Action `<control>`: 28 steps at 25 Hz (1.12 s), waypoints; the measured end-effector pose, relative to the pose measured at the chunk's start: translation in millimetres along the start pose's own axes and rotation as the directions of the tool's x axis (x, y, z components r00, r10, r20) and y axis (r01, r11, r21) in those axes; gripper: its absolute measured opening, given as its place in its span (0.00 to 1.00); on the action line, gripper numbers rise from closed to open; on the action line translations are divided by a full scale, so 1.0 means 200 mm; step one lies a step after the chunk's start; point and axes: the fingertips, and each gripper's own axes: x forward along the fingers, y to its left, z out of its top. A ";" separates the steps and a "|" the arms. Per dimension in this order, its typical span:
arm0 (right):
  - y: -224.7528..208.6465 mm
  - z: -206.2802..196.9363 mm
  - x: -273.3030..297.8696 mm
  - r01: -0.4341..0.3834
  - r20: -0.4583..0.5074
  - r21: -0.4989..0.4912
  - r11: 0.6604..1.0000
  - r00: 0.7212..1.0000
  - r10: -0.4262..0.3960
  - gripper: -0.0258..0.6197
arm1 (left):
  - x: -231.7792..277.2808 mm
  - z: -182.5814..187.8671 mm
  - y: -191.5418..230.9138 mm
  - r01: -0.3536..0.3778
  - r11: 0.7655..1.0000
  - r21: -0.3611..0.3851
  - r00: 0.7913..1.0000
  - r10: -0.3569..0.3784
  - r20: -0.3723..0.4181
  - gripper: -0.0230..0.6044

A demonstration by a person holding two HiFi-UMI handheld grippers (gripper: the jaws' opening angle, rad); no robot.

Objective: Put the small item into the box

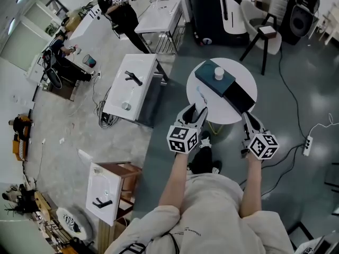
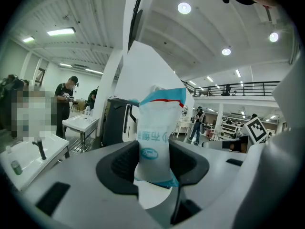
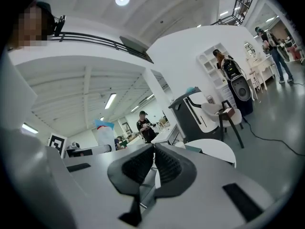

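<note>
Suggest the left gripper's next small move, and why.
Probably move the left gripper forward over the box: it is shut on the packet, held upright, at the table's near edge, short of the box.

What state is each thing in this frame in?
left gripper: shut on the packet.
packet: upright, clamped between the left jaws.
right gripper: shut, empty.
box: lying on the round table; open or closed unclear.
small white container: standing on the box.
</note>
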 end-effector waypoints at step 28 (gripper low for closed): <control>-0.73 0.37 1.15 0.174 -0.083 0.056 0.983 0.982 -0.169 0.10 | 1.40 0.19 0.65 0.115 0.989 -0.092 0.984 -0.126 -0.129 0.33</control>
